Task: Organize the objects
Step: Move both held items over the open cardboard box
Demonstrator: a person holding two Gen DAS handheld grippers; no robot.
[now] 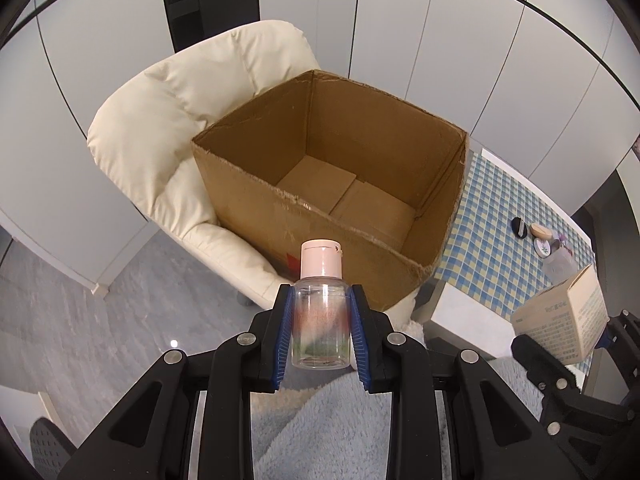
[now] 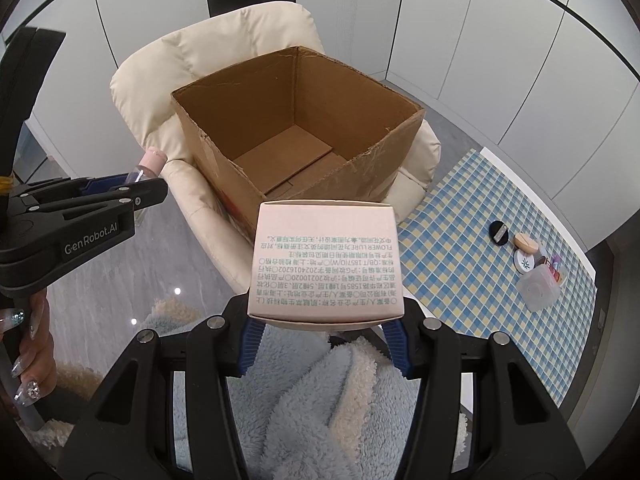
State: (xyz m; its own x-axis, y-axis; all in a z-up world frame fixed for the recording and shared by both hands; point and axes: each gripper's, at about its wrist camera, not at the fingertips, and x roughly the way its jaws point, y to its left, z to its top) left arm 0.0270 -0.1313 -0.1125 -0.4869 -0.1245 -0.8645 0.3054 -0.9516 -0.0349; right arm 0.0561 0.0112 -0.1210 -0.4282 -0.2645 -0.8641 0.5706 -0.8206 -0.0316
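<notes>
Two claws (image 1: 320,300) (image 2: 324,316), one bottle (image 1: 320,320), one carton (image 2: 326,260)

The left hand-held gripper (image 1: 320,332) points steeply downward, its blue pads clamped on the sides of a small clear bottle (image 1: 320,320). The right hand-held gripper (image 2: 324,332) tilts down likewise, its jaws closed on a pale carton (image 2: 325,260). A hand (image 2: 30,344) with long decorated nails wraps the left gripper's handle.
</notes>
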